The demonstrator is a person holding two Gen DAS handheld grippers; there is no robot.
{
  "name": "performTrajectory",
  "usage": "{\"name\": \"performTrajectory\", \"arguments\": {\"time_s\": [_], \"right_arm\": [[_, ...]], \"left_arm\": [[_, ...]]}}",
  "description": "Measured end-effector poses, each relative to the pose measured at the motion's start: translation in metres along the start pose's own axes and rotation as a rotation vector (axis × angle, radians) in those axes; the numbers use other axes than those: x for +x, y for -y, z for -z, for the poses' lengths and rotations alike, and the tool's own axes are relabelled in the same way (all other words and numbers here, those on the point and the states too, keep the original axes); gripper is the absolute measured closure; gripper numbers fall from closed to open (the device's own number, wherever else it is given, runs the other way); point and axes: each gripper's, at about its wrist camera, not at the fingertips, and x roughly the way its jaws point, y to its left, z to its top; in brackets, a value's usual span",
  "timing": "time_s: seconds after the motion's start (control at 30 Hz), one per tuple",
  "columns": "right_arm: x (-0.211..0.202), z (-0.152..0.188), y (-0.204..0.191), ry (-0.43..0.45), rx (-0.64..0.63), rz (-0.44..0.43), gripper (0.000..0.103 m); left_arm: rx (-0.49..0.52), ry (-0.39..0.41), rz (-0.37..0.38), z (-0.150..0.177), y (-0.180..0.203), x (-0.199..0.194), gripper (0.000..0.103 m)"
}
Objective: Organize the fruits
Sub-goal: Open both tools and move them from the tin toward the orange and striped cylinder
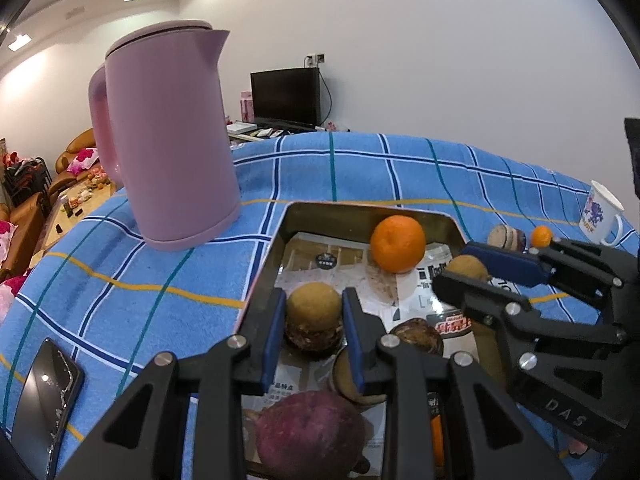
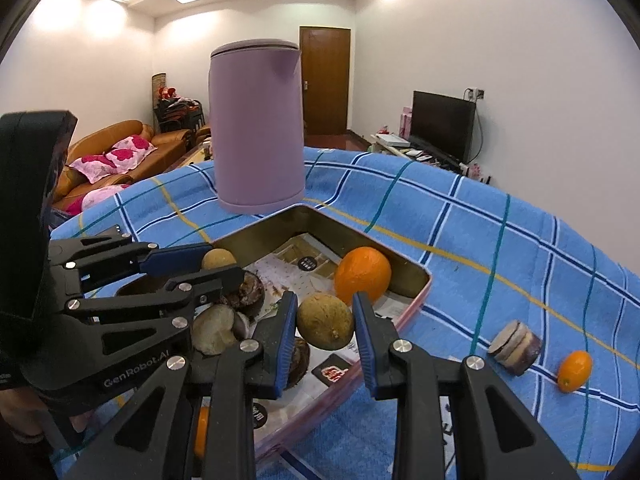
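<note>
**Both grippers closed on tan fruits over the tray**

In the left wrist view, the left gripper (image 1: 314,320) sits at the lower centre of the frame, its blue pads closed against the sides of a small round tan fruit (image 1: 314,306), which rests on a dark brown fruit (image 1: 314,340) inside the metal tray (image 1: 320,210). The tray's floor is lined with printed paper. An orange (image 1: 397,243) lies near the tray's far wall, above and right of the held fruit. A purple round fruit (image 1: 310,428) fills the bottom centre, nearest the camera.

The right gripper (image 2: 325,330) is at the lower centre of the right wrist view, its pads closed on a second tan fruit (image 2: 325,321), an oval one with a small stem mark. It is over the tray's near right part; whether it touches the tray I cannot tell. The orange is just above and right of it. At the left of this frame, the left gripper reaches in across the tray, and a split pale-fleshed fruit (image 2: 216,328) lies below its fingers.

Outside the tray, on the blue checked cloth (image 2: 500,240) covering the worktop, a sliced purple-skinned piece (image 2: 515,346) and a small kumquat (image 2: 575,370) lie near each other at the right of the frame. A pink kettle (image 1: 168,136) stands beyond the tray's far left corner, a phone (image 1: 46,396) lies at the lower left of the left wrist view, and a white mug (image 1: 602,214) stands at the right edge.
</note>
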Motion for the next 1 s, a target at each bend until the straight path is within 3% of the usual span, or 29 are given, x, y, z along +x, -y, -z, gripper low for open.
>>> {"name": "performTrajectory", "arguments": {"time_s": [0.3,0.37,0.47,0.77,1.0], "right_arm": [[-0.007,-0.001,-0.001,0.015,-0.006,-0.009,0.069],[-0.012,-0.002,0.002,0.032,-0.002,0.011,0.059],[-0.018,-0.003,0.008,0.046,0.015,0.013,0.056],[-0.046,0.003,0.051,0.038,0.000,0.234,0.056],[-0.055,0.023,0.134,-0.015,0.218,0.388,0.056]], "left_arm": [[-0.005,0.024,-0.022,-0.002,0.002,-0.008,0.048],[-0.014,0.029,-0.027,-0.004,0.000,-0.010,0.042],[-0.020,0.034,-0.025,-0.007,0.002,-0.013,0.038],[0.036,0.082,0.043,-0.025,0.045,-0.028,0.031],[0.081,0.037,0.115,-0.032,0.094,-0.014,0.031]]}}
